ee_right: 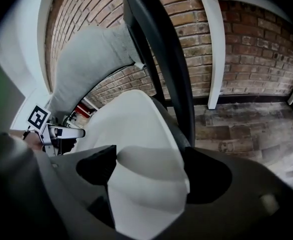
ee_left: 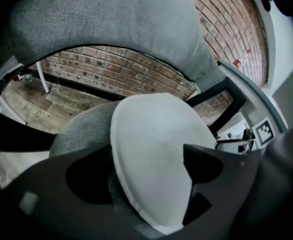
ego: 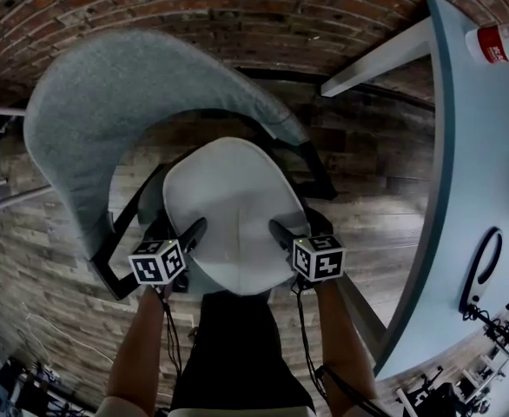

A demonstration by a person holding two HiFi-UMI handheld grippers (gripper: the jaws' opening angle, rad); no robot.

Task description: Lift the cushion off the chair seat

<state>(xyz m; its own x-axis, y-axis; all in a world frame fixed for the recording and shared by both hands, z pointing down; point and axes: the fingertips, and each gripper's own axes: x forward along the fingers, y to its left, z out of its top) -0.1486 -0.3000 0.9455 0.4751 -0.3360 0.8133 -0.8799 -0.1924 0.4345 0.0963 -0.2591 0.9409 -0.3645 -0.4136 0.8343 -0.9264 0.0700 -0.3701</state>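
On the seat of a grey upholstered chair (ego: 89, 111), seen from steeply above against a brick wall and plank floor, a rounded white cushion (ego: 234, 202) is shown lying flat, not yet lifted. Its longer axis is judged to run away from the person towards the curved backrest. The near end of the cushion is flanked by two hand-held tongs, the left gripper (ego: 188, 238) at its left rim and the right gripper (ego: 283, 236) at its right rim, so both hands are about equally near. In each gripper view the jaws are seen spread wide and straddling the rim, with one jaw over the white top and the other outside it, towards the grey seat. The cushion's edge is thus placed between each pair of jaws, but no squeeze on it can be seen, and nothing is held. On the right side the edge looks slightly raised or folded between the jaws. The coming move is judged to turn on this: both pairs must be closed on opposite rims before the cushion can be raised level. A pale table (ego: 489, 146) is seen to the right, well apart from the chair
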